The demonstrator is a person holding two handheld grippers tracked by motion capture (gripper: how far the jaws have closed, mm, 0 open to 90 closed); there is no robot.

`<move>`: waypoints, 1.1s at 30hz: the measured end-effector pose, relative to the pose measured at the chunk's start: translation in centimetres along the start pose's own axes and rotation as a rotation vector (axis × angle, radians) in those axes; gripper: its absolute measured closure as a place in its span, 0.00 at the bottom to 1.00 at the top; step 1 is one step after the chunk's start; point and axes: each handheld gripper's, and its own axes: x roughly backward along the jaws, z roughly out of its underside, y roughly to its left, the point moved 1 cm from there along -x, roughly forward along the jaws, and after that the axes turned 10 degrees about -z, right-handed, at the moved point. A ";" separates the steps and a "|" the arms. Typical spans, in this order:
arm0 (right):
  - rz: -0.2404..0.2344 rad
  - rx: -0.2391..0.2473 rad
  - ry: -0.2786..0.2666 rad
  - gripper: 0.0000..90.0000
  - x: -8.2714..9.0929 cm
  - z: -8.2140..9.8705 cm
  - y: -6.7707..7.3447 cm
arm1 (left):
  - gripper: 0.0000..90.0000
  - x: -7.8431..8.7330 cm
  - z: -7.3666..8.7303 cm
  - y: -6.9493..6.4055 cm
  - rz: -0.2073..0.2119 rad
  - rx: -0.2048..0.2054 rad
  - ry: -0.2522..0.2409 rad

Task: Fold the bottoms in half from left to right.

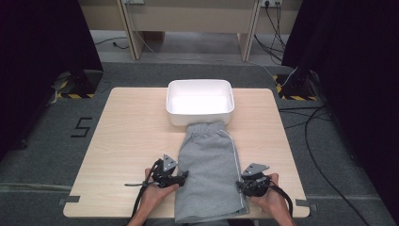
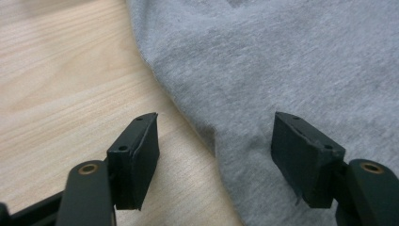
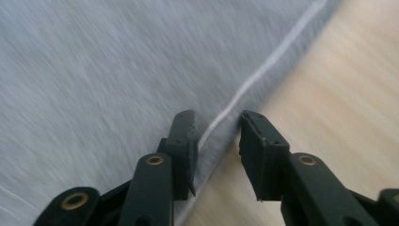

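I have the left gripper (image 1: 181, 175) spread astride the shorts' (image 1: 210, 174) left edge, the right gripper (image 1: 241, 184) parted over the piped hem, ready to pinch both for folding

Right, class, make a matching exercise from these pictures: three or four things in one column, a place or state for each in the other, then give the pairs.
Things:
1. white bin
2. grey shorts
3. left gripper
4. right gripper

Places or states:
A. jaws straddle the white-piped edge
B. far side of the table
C. jaws wide over the plain cloth edge
D. flat, waistband touching the bin

Pairs: 1-B, 2-D, 3-C, 4-A
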 end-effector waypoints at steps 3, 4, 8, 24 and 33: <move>-0.003 -0.034 -0.018 0.73 0.5 0.7 -0.5 | 0.34 0.1 0.0 0.2 0.001 0.000 0.004; 0.002 -0.032 -0.018 0.71 0.6 0.8 -0.6 | 0.34 0.1 0.0 0.2 0.000 0.001 0.004; 0.006 -0.030 -0.043 0.61 1.3 0.1 0.2 | 0.34 0.1 0.1 0.3 -0.001 0.004 0.002; -0.022 -0.002 -0.031 0.50 1.1 0.9 2.3 | 0.32 4.4 2.5 -3.7 0.091 -0.074 -0.022; -0.048 -0.011 -0.009 0.45 0.8 1.2 2.1 | 0.33 4.8 2.7 -3.1 0.136 -0.061 -0.018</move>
